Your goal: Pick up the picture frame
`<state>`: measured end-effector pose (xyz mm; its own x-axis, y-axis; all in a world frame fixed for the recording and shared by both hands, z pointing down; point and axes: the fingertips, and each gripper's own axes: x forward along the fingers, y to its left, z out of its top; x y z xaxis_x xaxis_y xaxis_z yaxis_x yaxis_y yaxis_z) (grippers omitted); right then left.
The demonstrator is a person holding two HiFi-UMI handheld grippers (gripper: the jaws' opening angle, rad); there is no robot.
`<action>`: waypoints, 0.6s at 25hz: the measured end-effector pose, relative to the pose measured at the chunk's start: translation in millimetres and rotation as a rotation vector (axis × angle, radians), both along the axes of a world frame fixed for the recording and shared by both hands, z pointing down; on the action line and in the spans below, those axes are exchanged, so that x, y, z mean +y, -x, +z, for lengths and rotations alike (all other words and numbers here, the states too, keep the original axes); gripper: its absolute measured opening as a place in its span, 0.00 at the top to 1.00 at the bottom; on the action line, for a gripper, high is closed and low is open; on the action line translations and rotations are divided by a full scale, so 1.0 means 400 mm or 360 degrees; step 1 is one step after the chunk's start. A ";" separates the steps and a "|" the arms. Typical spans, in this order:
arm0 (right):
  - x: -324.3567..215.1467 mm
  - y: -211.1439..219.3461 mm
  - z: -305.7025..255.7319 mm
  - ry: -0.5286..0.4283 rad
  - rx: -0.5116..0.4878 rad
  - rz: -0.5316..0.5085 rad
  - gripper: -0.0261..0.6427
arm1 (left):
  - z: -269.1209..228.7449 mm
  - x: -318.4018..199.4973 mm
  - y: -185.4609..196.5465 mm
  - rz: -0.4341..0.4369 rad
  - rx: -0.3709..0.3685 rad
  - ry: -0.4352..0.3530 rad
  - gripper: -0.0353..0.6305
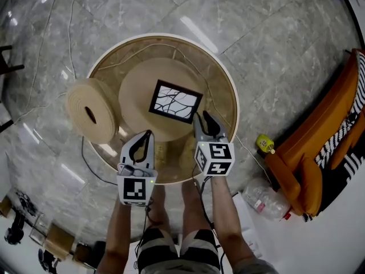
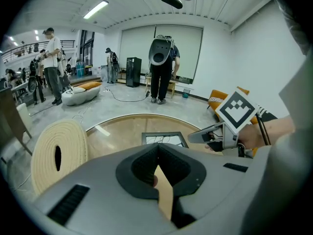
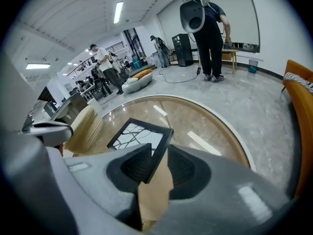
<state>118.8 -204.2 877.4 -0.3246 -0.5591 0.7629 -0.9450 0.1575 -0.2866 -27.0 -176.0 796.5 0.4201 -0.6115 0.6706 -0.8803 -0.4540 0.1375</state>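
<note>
The picture frame (image 3: 139,133) at my right gripper (image 3: 157,155) has matt black moulding and a glossy white face. My tool's shell is matt grey plastic, with ribbed black pads. The table (image 1: 219,90) beneath is glossy glass, the roll (image 1: 91,110) off my left gripper (image 1: 142,144) is rough cord, and the floor (image 1: 274,44) is polished grey stone.

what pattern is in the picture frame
picture frame: black branching lines on white, clearest in head view

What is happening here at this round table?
A person stands at a round table with a gripper in each hand. The picture frame lies on a beige disc. The right gripper has its open jaws around the frame's near corner, without pressing on it. The left gripper, shut and empty, hovers nearby.
</note>
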 end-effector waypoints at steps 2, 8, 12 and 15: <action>-0.011 -0.001 0.017 0.0024 0.0000 0.0028 0.79 | 0.000 0.004 -0.003 0.0011 -0.0001 0.0007 0.92; -0.020 0.013 0.048 0.0067 0.0008 0.0014 0.77 | 0.002 0.004 -0.004 -0.0017 0.0019 0.0045 0.92; -0.017 0.026 0.064 0.0091 0.0040 -0.0011 0.77 | 0.007 -0.002 0.001 0.0001 0.0012 0.0037 0.92; -0.018 0.031 0.076 0.0112 0.0056 -0.0024 0.77 | 0.013 -0.007 0.007 0.0006 0.0005 0.0033 0.92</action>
<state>106.4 -211.3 907.6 -0.3050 -0.4988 0.8113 -0.9523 0.1524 -0.2643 -29.8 -178.8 801.9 0.4245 -0.5958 0.6817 -0.8781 -0.4546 0.1494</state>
